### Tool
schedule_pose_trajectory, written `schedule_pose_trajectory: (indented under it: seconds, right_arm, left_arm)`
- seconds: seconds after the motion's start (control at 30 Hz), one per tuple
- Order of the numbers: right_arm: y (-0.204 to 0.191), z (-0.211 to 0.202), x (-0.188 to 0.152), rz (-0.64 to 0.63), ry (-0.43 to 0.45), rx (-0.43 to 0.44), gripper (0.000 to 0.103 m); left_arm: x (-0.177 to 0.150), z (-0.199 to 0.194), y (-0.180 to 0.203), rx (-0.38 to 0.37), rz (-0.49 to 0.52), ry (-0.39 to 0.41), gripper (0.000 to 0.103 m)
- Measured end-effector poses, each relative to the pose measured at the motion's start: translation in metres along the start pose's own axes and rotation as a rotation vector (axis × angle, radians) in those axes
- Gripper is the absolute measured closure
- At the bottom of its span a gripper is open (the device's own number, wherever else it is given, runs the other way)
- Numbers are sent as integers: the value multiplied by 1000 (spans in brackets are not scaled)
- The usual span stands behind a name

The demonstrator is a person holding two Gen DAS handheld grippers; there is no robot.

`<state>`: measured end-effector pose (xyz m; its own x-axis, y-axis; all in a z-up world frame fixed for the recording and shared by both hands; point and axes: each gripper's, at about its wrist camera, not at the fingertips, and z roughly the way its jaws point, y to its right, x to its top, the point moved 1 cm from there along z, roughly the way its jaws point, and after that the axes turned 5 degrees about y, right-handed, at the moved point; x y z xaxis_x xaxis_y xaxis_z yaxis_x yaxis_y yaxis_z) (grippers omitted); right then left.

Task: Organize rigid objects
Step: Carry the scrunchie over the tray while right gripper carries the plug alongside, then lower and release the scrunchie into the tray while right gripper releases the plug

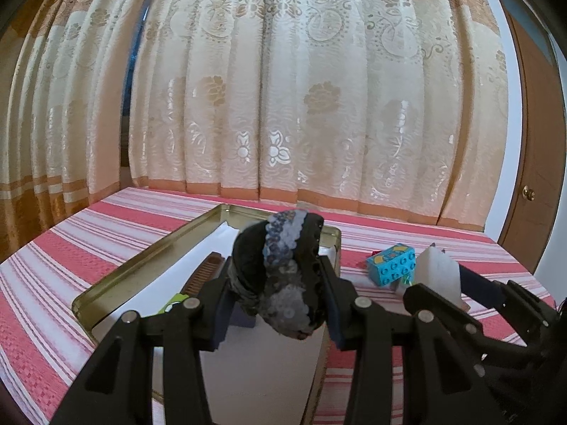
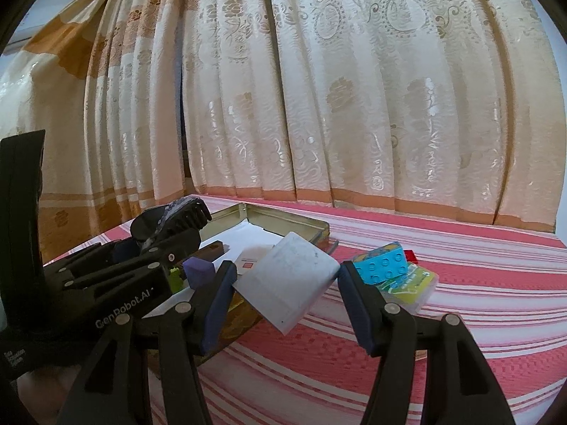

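Striped bed: left claw [image 1: 280, 279] pinching hair clip [image 1: 283, 269] over tin [image 1: 149, 258]; right claw [image 2: 287, 279] probably gripping white box [image 2: 290, 276] just beside it.

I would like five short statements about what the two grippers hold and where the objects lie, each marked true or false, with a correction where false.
1. The left gripper holds a black hair clip with a sequin band. True.
2. The right gripper is empty. False: it grips a white block.
3. The hair clip is above the gold tin. True.
4. The blue toy brick lies inside the tin. False: it rests on the striped cloth, to the right of the tin.
5. A brown comb lies in the tin. True.
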<state>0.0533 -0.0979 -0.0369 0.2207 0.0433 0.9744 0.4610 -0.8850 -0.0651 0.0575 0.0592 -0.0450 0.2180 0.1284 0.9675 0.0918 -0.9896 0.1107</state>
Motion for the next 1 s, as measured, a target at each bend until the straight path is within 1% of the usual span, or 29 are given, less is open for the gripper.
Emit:
schedule_pose_trajectory:
  seconds: [0.5, 0.7, 0.83, 1.0]
  right_arm:
    - [-12, 13, 0, -9, -30, 37, 41]
    - [-15, 26, 1, -7, -56, 66, 41]
    - [-18, 40, 6, -4, -82, 96, 41]
    - [-25, 62, 17, -8, -118, 144, 41]
  left_arm:
    - [3, 2, -15, 9, -19, -7, 60]
    - [7, 4, -32, 48, -10, -14, 60]
    - [12, 11, -52, 85, -14, -41, 60]
    - [14, 28, -69, 126, -5, -109, 60]
